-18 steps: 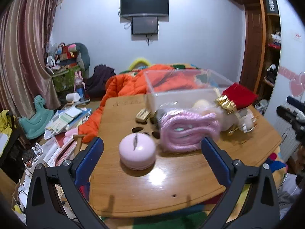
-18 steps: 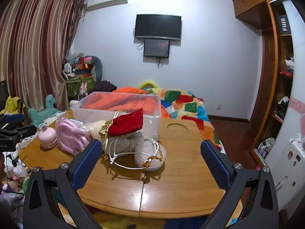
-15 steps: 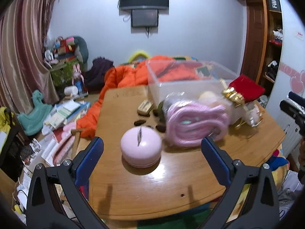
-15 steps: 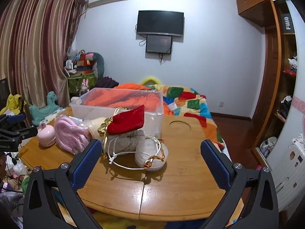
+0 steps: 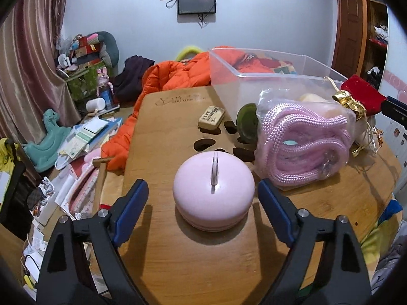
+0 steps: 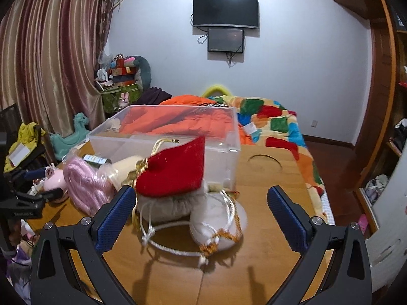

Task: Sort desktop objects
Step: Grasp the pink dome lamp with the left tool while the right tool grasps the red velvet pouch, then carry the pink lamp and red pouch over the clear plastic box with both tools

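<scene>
The left gripper (image 5: 203, 198) is spread wide, and the pink round case (image 5: 213, 190) sits straight ahead between its blue pads, just past the tips and touching neither; it is the nearer hand to this piece by far, and a short push forward would, I judge, put the pads on either flank. The case is a smooth, glossy, squat dome with a seam low around its rim and a thin strap running front to back over the top, standing near the left edge of the wooden table (image 5: 203, 259). Just behind and to its right lies a crinkled clear bag of pink braided rope (image 5: 305, 142), soft and lumpy. The right gripper (image 6: 201, 211) is likewise wide and empty, facing the cream drawstring pouches (image 6: 216, 218) and a red velvet pouch (image 6: 175, 170) with gold cord. Farthest, toward the far edge, stands the clear plastic bin (image 6: 165, 139), rigid and straight-walled.
</scene>
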{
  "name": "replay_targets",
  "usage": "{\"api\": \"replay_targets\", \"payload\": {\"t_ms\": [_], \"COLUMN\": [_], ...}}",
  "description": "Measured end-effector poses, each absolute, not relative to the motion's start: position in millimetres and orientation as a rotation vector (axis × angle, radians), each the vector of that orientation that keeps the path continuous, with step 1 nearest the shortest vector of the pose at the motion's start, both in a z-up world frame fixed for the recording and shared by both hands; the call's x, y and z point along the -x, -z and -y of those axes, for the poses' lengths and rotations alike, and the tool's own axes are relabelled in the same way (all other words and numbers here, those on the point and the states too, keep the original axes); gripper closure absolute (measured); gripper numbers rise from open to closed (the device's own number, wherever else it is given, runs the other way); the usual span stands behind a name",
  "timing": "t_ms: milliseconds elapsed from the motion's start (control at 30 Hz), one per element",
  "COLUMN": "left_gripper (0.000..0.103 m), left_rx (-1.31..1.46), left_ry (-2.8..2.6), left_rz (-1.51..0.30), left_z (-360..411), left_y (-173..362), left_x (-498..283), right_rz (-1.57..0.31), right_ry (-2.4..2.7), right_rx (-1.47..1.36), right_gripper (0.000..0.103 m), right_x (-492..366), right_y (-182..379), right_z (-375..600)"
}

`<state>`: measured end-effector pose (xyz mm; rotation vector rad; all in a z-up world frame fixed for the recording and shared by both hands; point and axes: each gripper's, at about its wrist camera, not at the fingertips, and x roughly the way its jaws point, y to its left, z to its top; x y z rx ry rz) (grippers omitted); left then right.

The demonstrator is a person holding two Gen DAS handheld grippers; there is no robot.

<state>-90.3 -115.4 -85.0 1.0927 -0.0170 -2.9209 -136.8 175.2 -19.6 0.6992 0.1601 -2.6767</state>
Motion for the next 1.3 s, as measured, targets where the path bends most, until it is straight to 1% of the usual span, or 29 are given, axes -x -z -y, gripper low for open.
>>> {"api": "replay_targets", "payload": {"t_ms": [33,167,200,367,400,467,500,567,600,633,733,933,1067,1300], "left_gripper": [0.016,0.028,0.031,0.038,0.04,0.04,0.04,0.04,0.04,0.04,0.04,0.04,0.04,0.04], "left_rx": [-1.096,-1.117,-1.119,-1.115,-1.116,-1.105,-1.1,-1.094,-1.09,-1.085,-1.069,-1.011,-0.954,-0.87], "left_ry": [2.917,2.908,2.905,2.891,2.892,2.886,2.884,2.881,2.876,2.87,2.845,2.845,2.87,2.937], "left_rz": [0.016,-0.002,-0.004,0.006,0.003,0.007,0.008,-0.002,-0.008,-0.011,-0.007,-0.019,-0.013,-0.004], "left_z": [115,115,114,111,110,109,109,110,111,111,114,115,113,108], "left_y": [85,88,88,89,90,90,90,90,90,90,89,76,60,26], "left_x": [91,98,99,101,101,99,99,98,97,97,95,84,75,72], "right_rz": [-0.165,-0.163,-0.156,-0.112,-0.11,-0.115,-0.115,-0.117,-0.118,-0.122,-0.088,-0.079,-0.06,-0.081], "right_ry": [2.672,2.629,2.62,2.575,2.565,2.539,2.528,2.519,2.52,2.526,2.514,2.535,2.538,2.546], "right_rx": [-0.701,-0.723,-0.721,-0.706,-0.703,-0.706,-0.708,-0.702,-0.696,-0.689,-0.685,-0.638,-0.601,-0.547], "right_gripper": [0.003,0.021,0.023,0.049,0.052,0.063,0.066,0.079,0.083,0.093,0.094,0.096,0.096,0.097], "right_x": [140,151,153,153,154,155,155,154,153,152,150,135,128,120], "right_y": [20,26,27,26,26,26,25,25,23,23,19,9,-5,-24], "right_z": [-173,-163,-161,-160,-160,-159,-158,-157,-158,-158,-163,-171,-180,-187]}}
